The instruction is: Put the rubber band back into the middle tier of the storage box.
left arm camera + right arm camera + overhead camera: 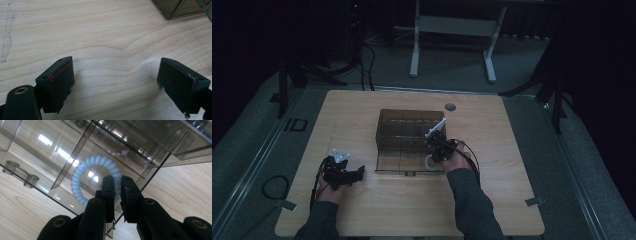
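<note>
- High view: my right gripper [435, 145] at the smoky plastic organizer box [404, 131], right front corner; my left gripper [343, 172] left of the box.
- Left gripper view: jaws spread, nothing between, box corner [178, 8] beyond.
- Right gripper view: jaws clamped on pale blue spiral hair tie [86, 173] over the box's open lid.

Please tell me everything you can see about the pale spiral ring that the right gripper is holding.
The spiral ring is a pale blue-white coil, like a plastic hair tie, with a glossy ribbed surface. It forms a nearly full loop. The right gripper is shut on its right side, pinching the coil between both black jaws. It hangs over a compartment of the smoky transparent organizer box, near the box's front right corner.
</note>
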### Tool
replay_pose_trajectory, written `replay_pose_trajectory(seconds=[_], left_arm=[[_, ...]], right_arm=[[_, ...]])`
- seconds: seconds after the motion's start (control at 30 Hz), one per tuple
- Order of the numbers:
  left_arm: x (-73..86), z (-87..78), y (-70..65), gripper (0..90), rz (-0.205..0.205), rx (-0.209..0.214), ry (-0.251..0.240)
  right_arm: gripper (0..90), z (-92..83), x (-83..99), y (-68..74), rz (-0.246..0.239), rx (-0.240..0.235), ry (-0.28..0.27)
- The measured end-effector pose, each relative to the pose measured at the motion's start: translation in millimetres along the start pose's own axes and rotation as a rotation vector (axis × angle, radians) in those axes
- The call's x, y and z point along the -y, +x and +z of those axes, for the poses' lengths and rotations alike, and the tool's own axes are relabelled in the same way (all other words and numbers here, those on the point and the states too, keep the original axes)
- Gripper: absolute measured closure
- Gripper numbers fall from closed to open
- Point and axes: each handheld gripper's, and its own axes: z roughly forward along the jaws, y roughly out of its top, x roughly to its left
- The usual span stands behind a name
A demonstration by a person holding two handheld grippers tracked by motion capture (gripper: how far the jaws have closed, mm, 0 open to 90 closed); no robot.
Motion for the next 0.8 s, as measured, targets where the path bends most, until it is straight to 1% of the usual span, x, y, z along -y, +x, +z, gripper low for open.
replay_pose_trajectory(seconds=[0.07, 0.1, 0.17, 0.4, 0.57, 0.7, 0.77, 0.8], left_arm=[[0.0, 0.0, 0.0, 14.0, 0.001, -0.001, 0.0], [0.0, 0.0, 0.1, 14.0, 0.001, 0.0, 0.0], [0.0, 0.1, -0.1, 14.0, -0.001, 0.0, -0.001], [0.0, 0.1, -0.1, 14.0, -0.002, 0.0, -0.002], [0.0, 0.1, -0.1, 14.0, -0.002, 0.0, -0.002], [0.0, 0.1, 0.0, 14.0, 0.0, -0.001, -0.003], [0.0, 0.0, 0.1, 14.0, 0.002, -0.001, -0.001], [-0.1, 0.0, 0.2, 14.0, 0.003, -0.001, 0.0]], right_arm=[[79.6, 0.4, 0.0, 1.5, -0.005, -0.001, 0.005], [78.4, -0.1, 0.2, 1.7, -0.01, 0.001, 0.001], [76.4, -2.5, 0.6, 2.6, -0.003, 0.001, -0.01], [74.0, -16.3, 4.0, 4.1, -0.007, 0.002, -0.05], [72.5, -26.1, 10.4, 2.5, -0.004, 0.004, -0.077], [71.1, -31.6, 18.5, -2.4, 0.02, 0.002, -0.102], [69.5, -32.3, 24.5, -6.8, 0.044, -0.001, -0.118], [67.4, -31.5, 28.1, -9.5, 0.057, -0.003, -0.125]])
